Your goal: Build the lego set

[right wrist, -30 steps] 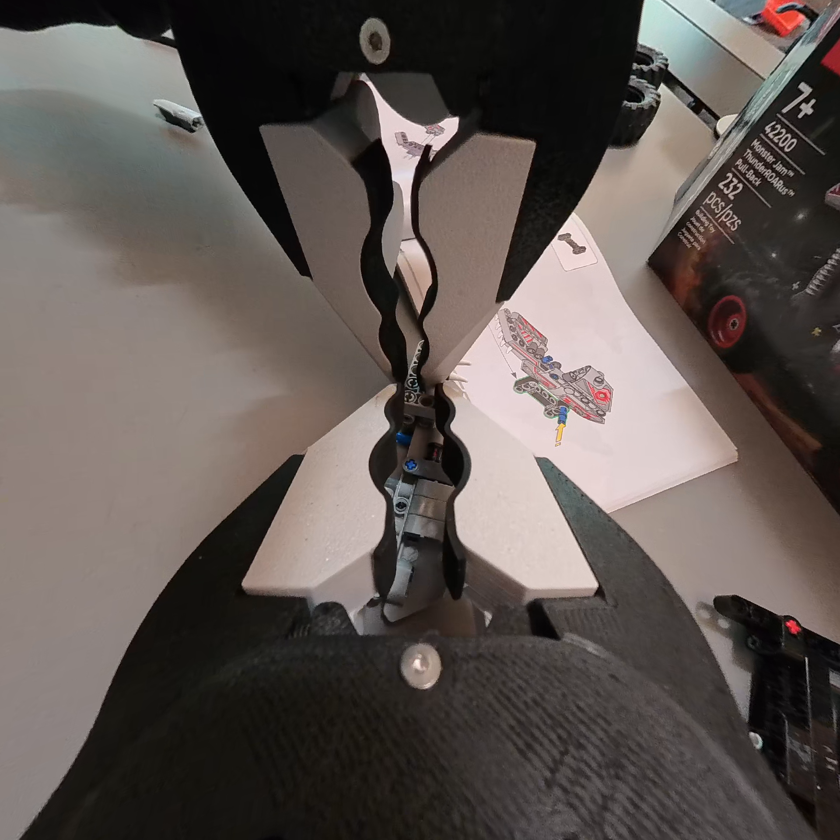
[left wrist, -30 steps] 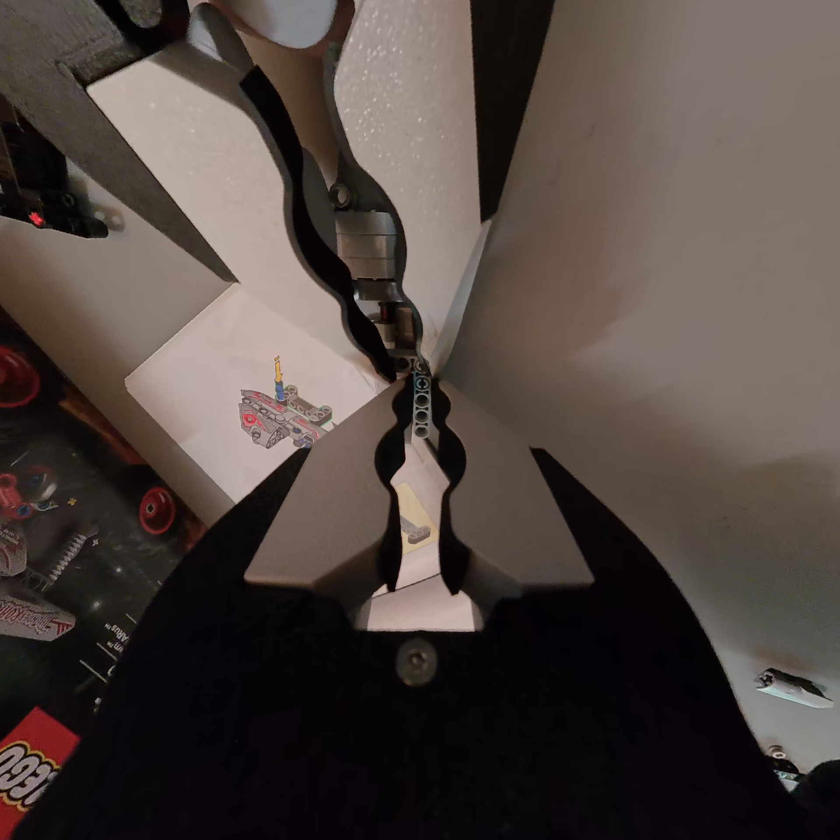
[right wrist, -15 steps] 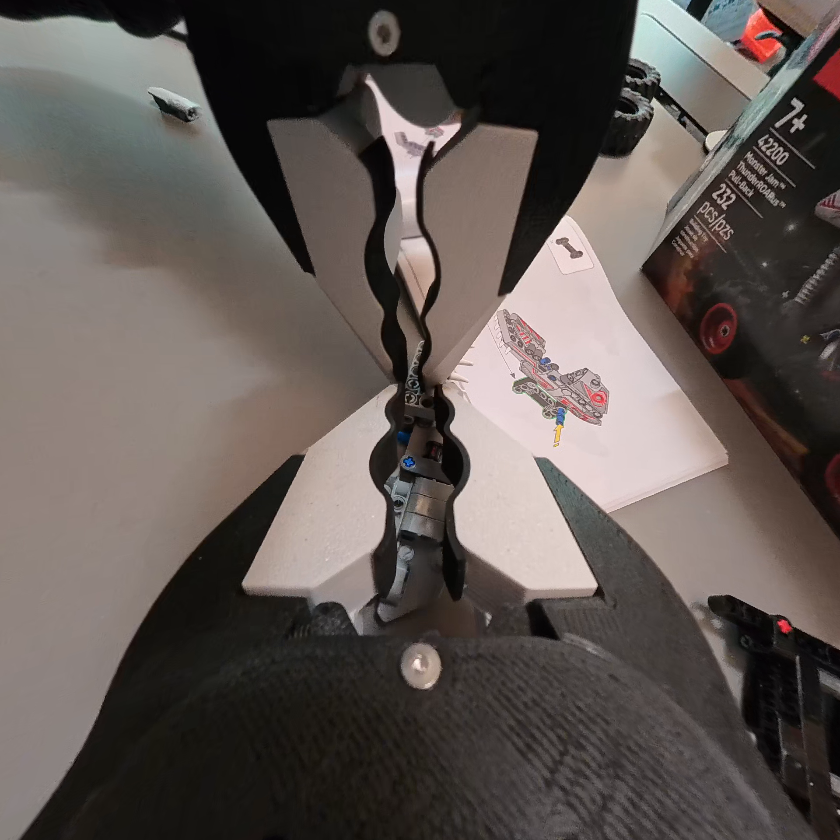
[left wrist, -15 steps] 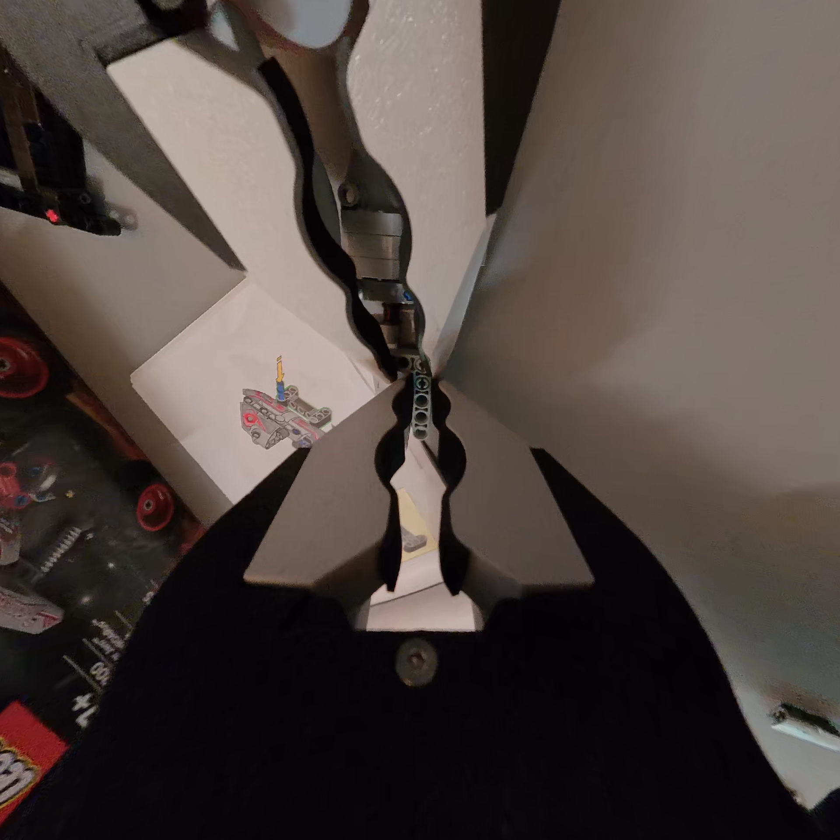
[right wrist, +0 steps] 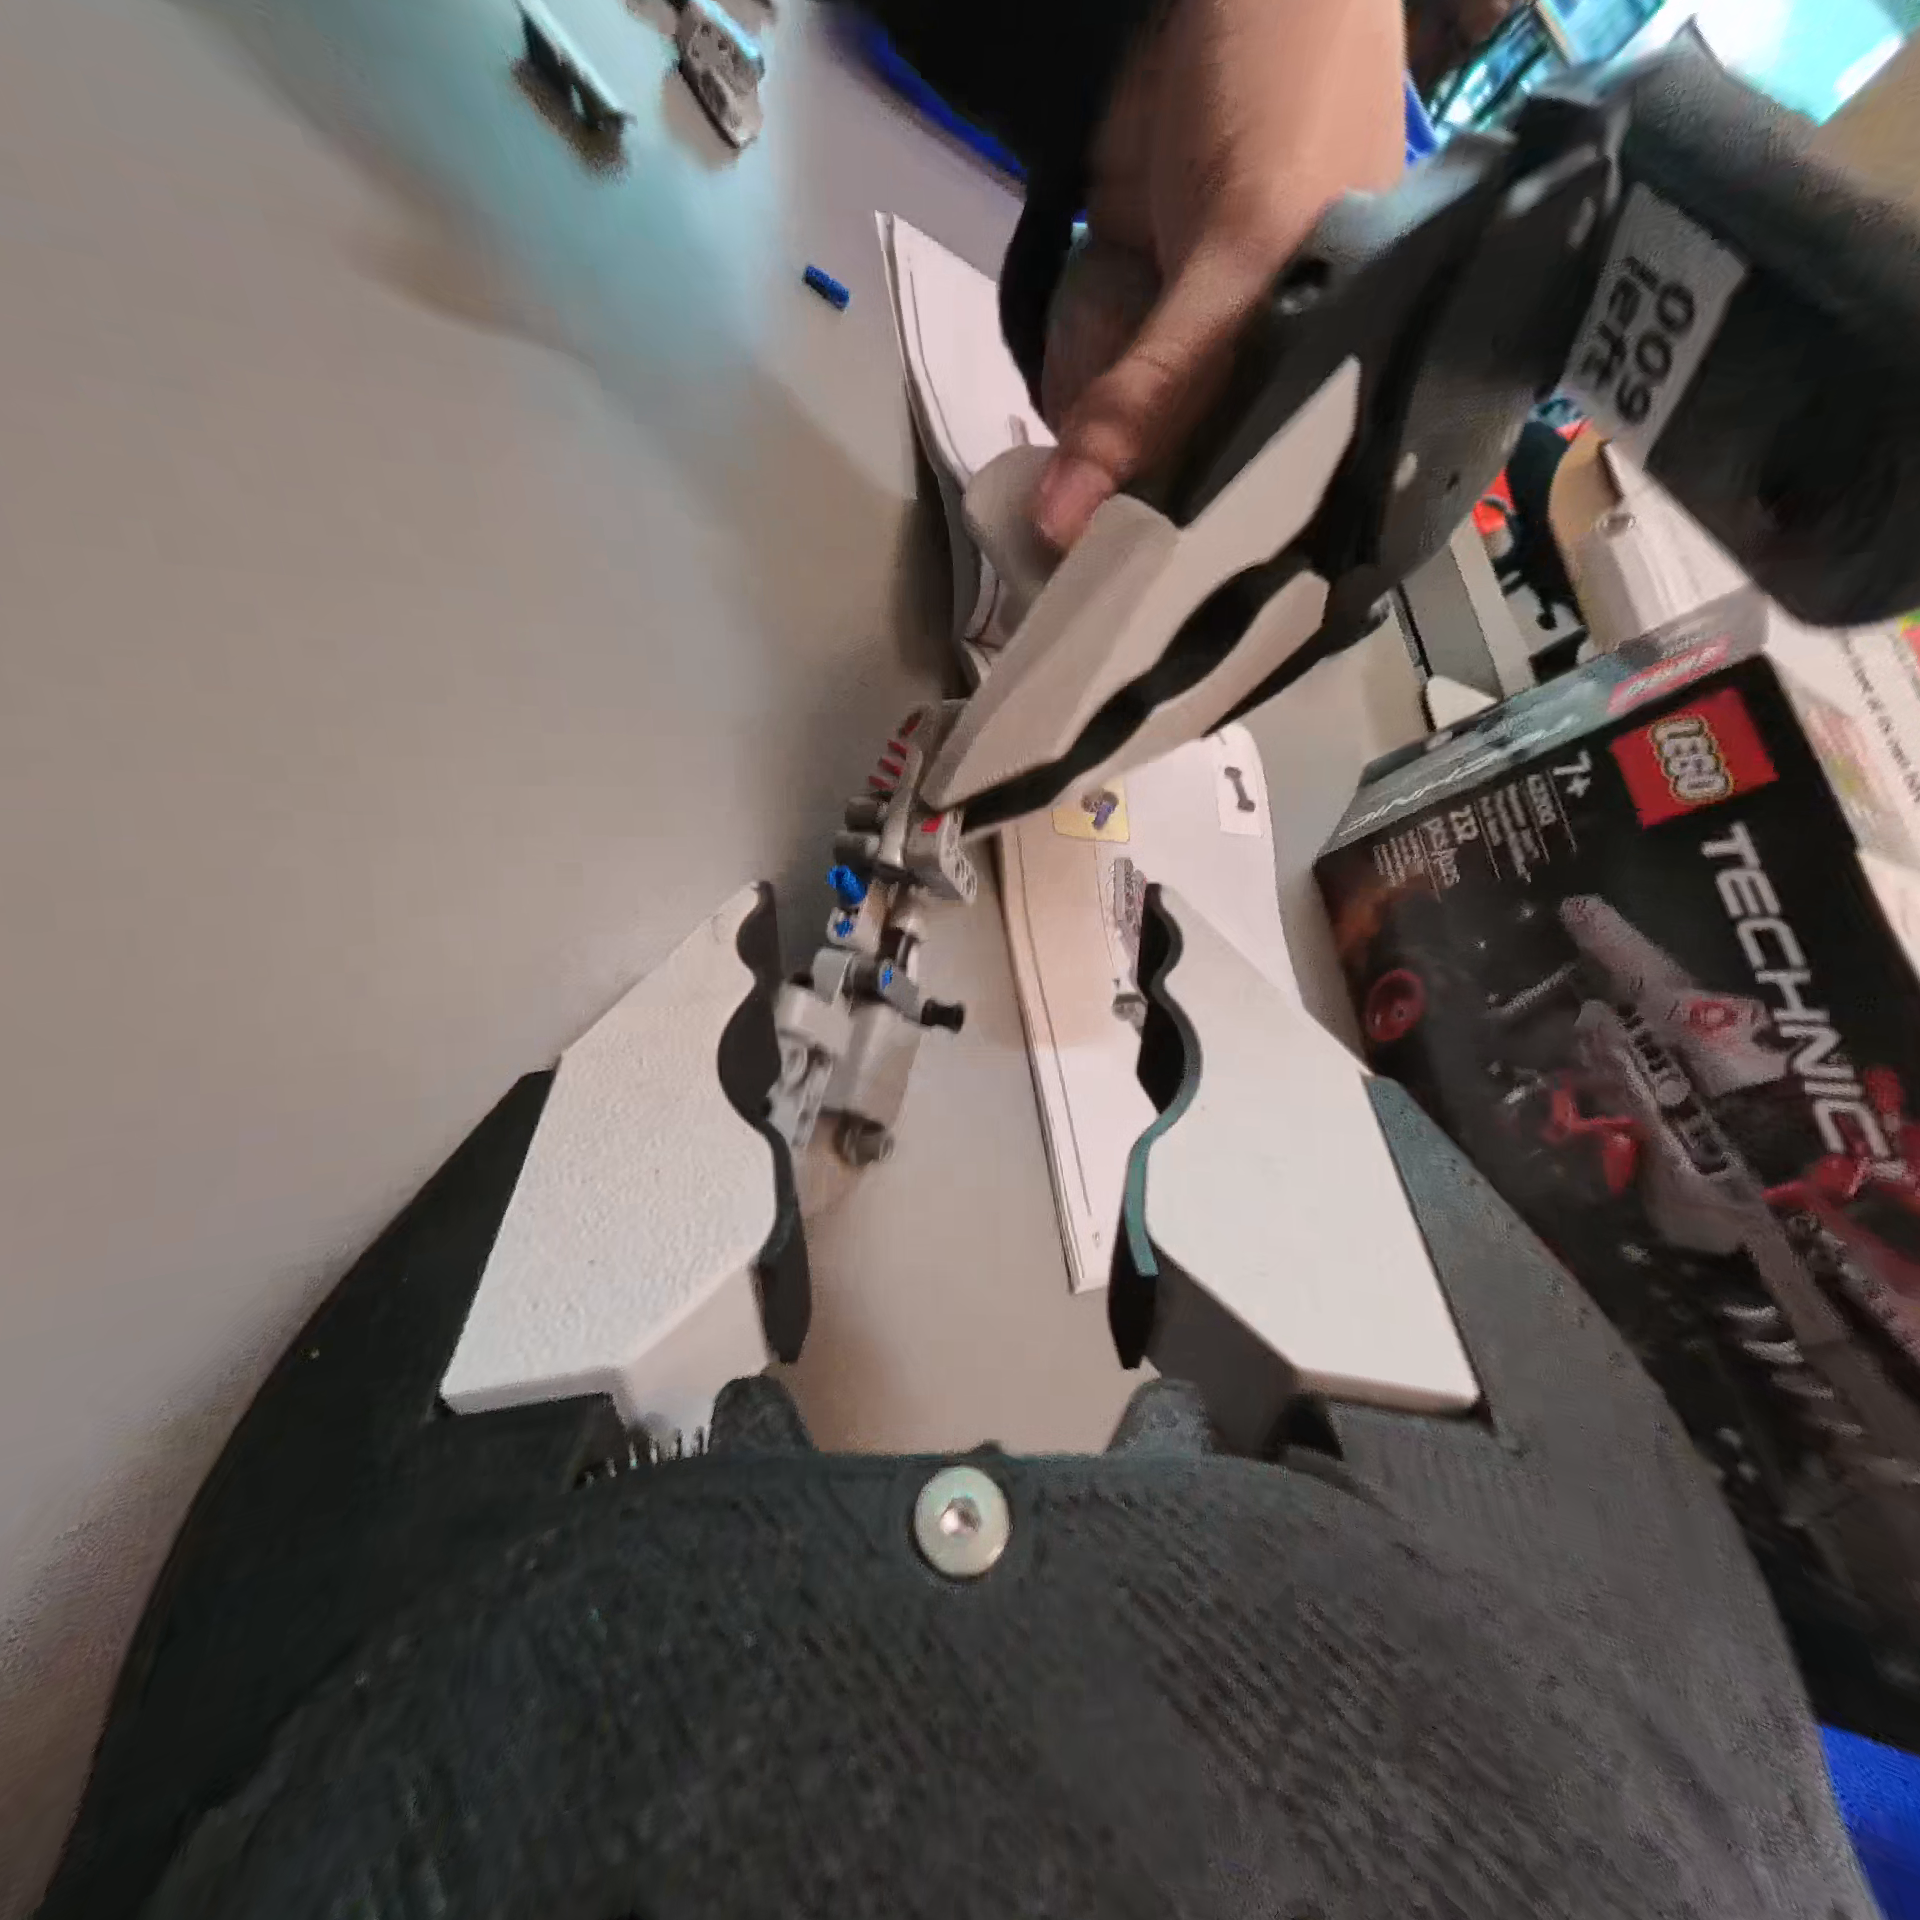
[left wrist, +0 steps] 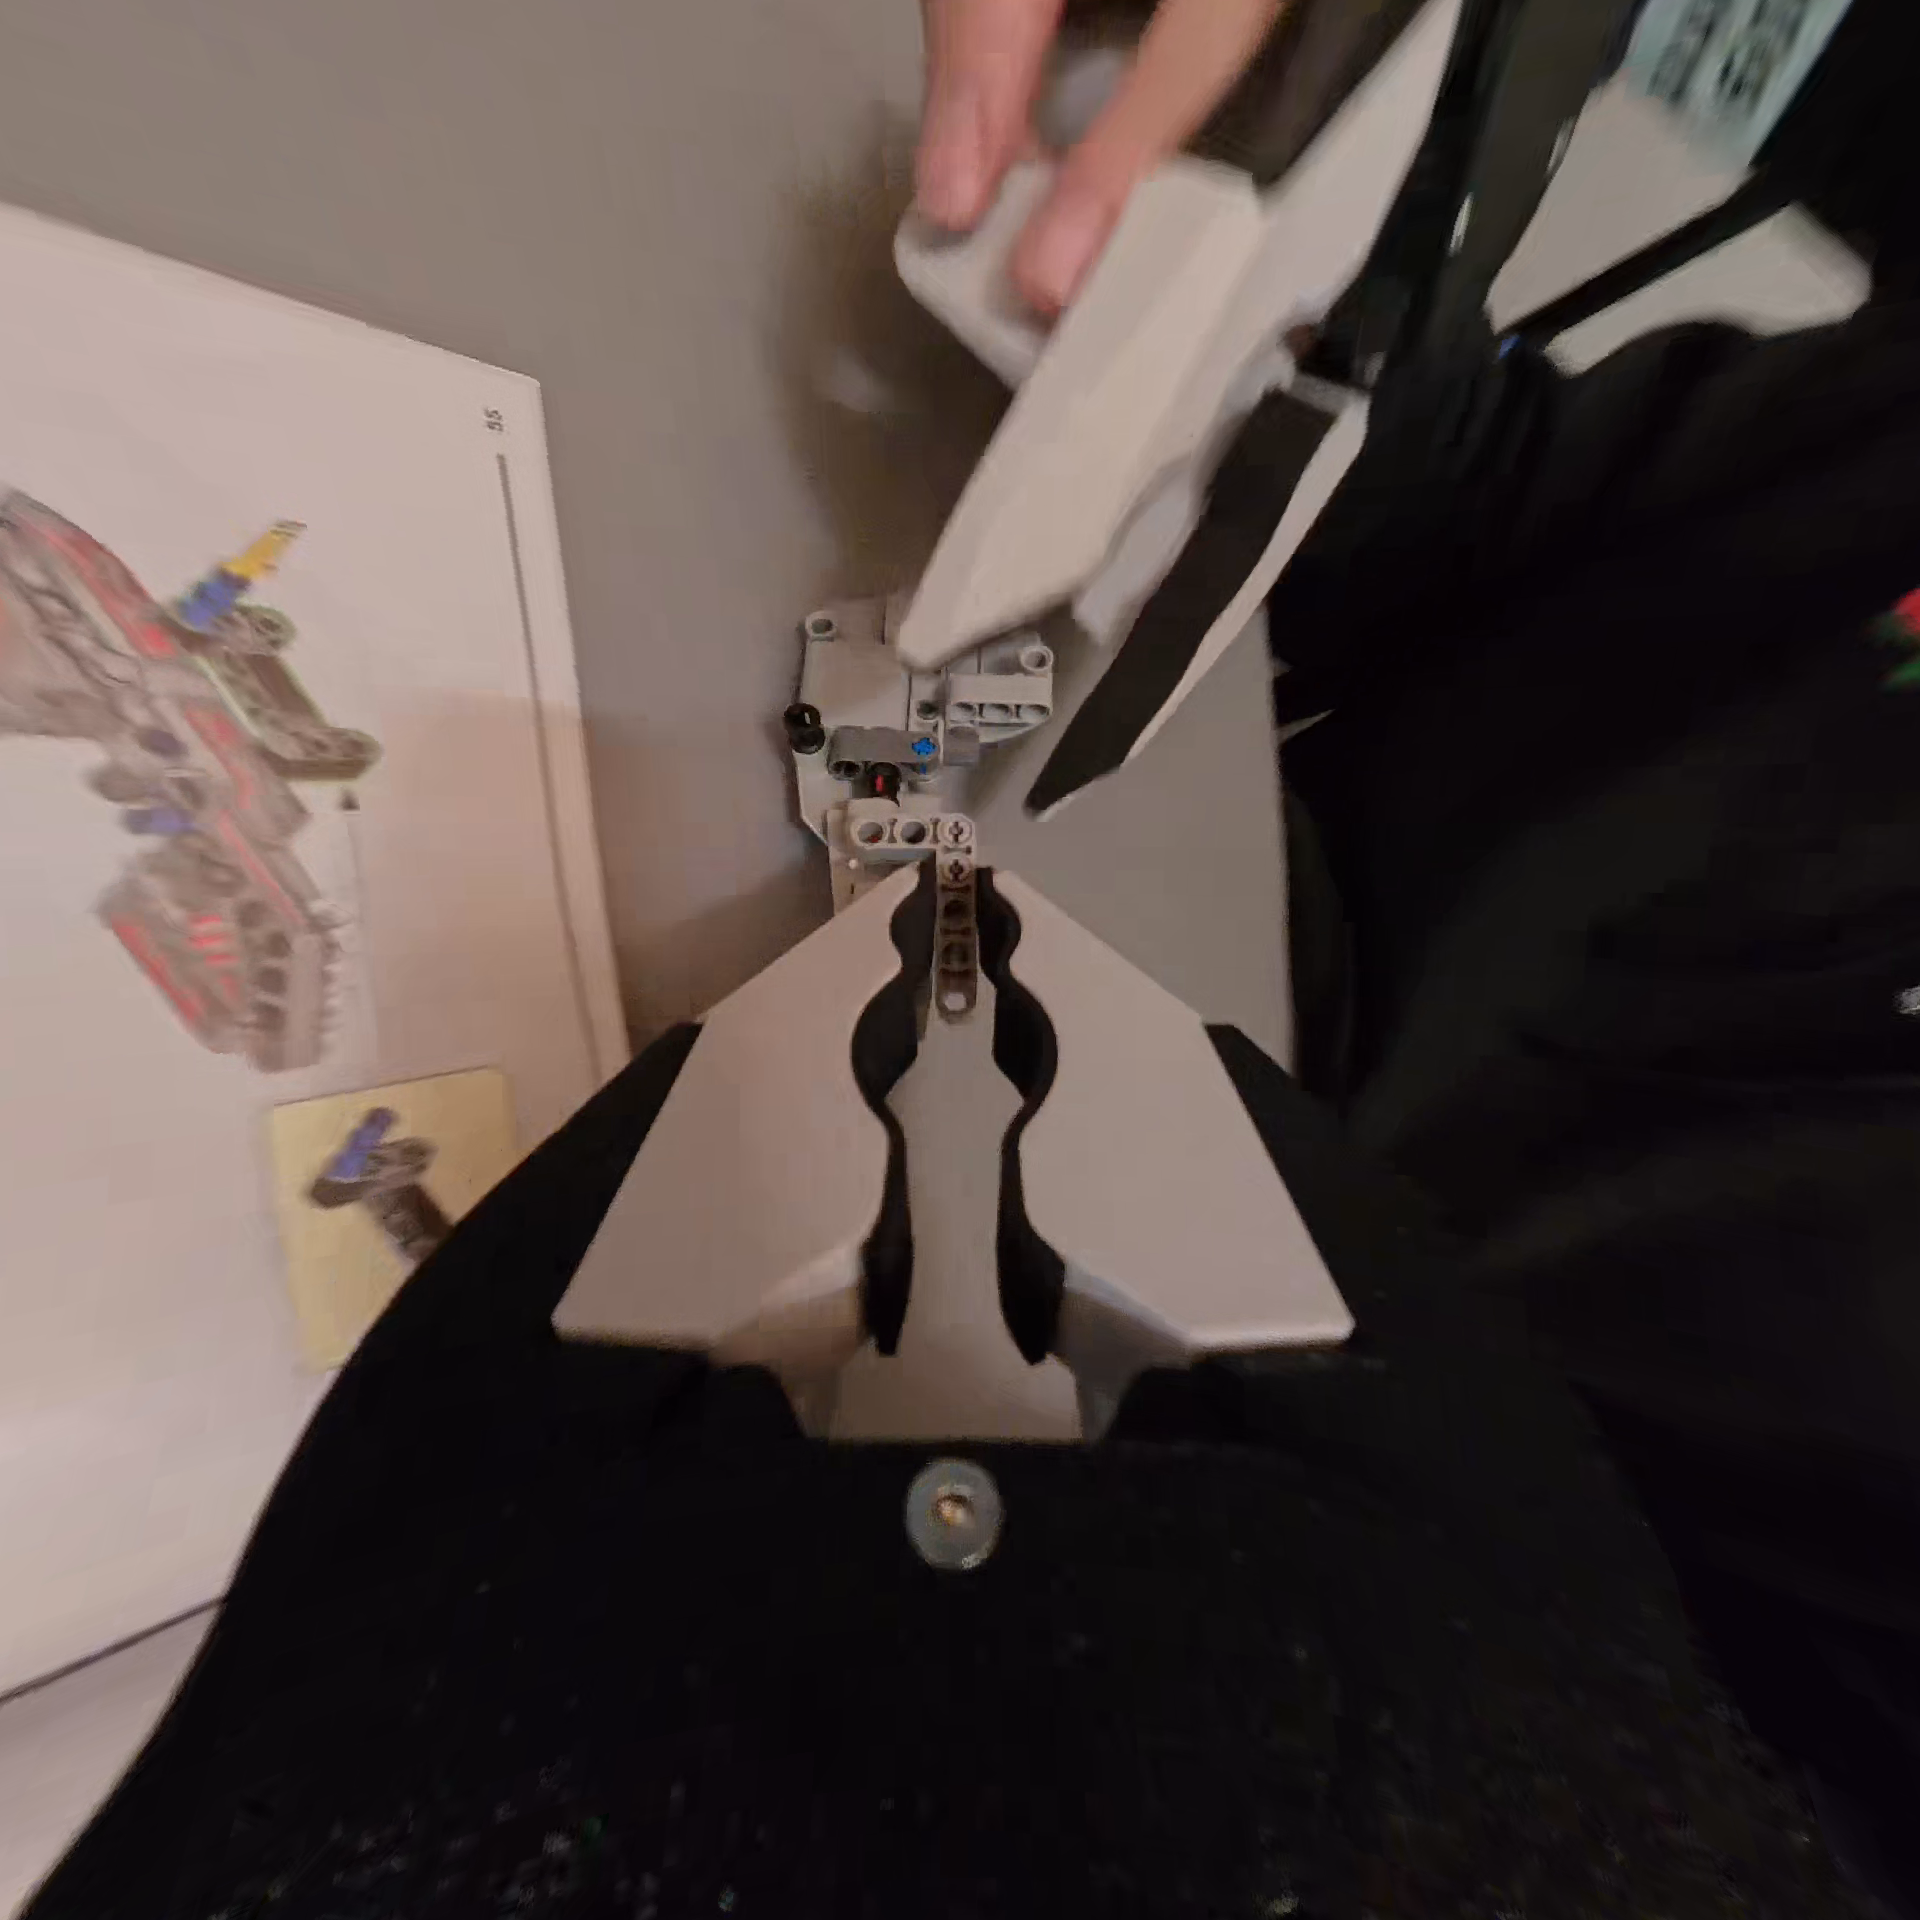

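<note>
The left gripper (left wrist: 954,883) pinches the thin grey beam (left wrist: 956,951) of the Technic subassembly (right wrist: 868,997); the right gripper (right wrist: 956,1091), fingers spread, holds nothing. Probably regrasping: next, reseat it squarely.

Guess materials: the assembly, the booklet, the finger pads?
Assembly: hard moulded plastic, mostly grey, semi-gloss, with crisp pin holes. Booklet: thin matte white paper, stacked page edges showing. Finger pads of the right gripper: black, matte, wavy strip, probably rubber or foam; the blur leaves it open.
</note>
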